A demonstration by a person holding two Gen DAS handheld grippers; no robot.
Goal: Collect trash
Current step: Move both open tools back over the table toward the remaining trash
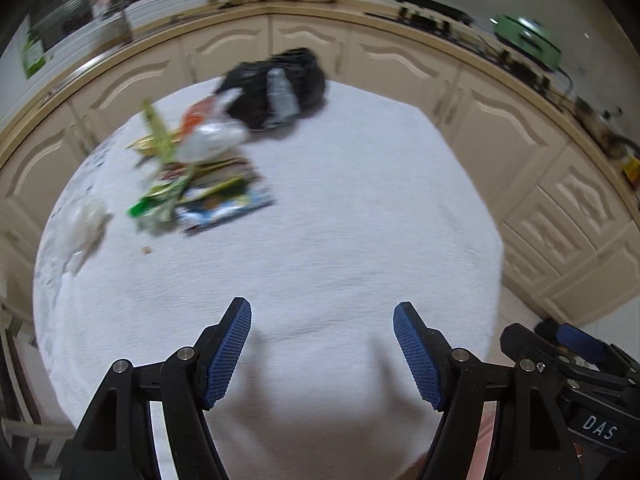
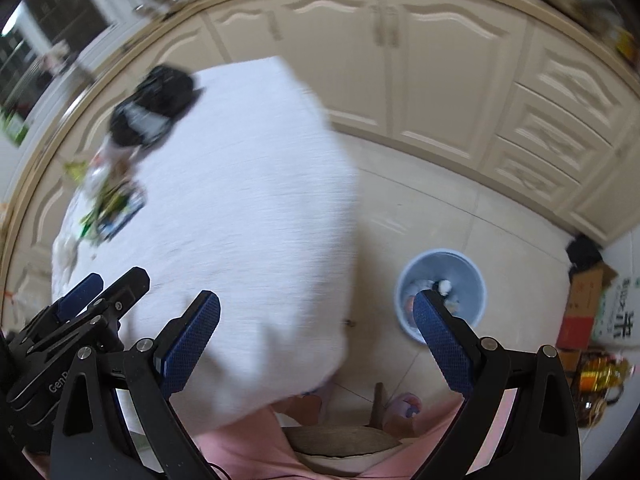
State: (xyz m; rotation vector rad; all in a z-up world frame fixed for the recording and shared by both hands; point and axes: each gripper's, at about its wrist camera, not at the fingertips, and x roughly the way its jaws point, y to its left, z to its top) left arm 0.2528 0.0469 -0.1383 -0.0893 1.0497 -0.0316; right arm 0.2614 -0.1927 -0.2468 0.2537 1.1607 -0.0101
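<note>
Left wrist view: the left gripper (image 1: 322,350) hangs over the near part of a table (image 1: 320,248) under a white cloth, its blue pads spread wide with nothing between them. The trash lies well apart from it, far and to the left: a heap of wrappers (image 1: 200,184), green, white and blue, with its long axis running from near-left to far-right. Behind the heap, farther still, sits a crumpled black bag (image 1: 276,88), touching or just beside the wrappers; blur hides which. A pale crumpled wad (image 1: 82,226) rests near the left edge of the cloth, apart from the heap. A part of the right gripper (image 1: 580,364) shows at the lower right, beside the left one.

Right wrist view: the right gripper (image 2: 316,326) stands wide and empty too, one finger over the cloth and the other over the floor past the table's right edge. From here the wrappers (image 2: 112,208) and black bag (image 2: 154,104) lie far to the left, so the left gripper (image 2: 86,298), seen at the lower left, looks the nearer of the two to the heap. Only this view shows the blue bin (image 2: 468,276) on the tiled floor (image 2: 500,220), right of the table and just behind the right finger, with scraps already inside. It also shows pink clothing (image 2: 248,440) at the bottom, the person's lap by the look of it. The next reach would likely run far and left.
</note>
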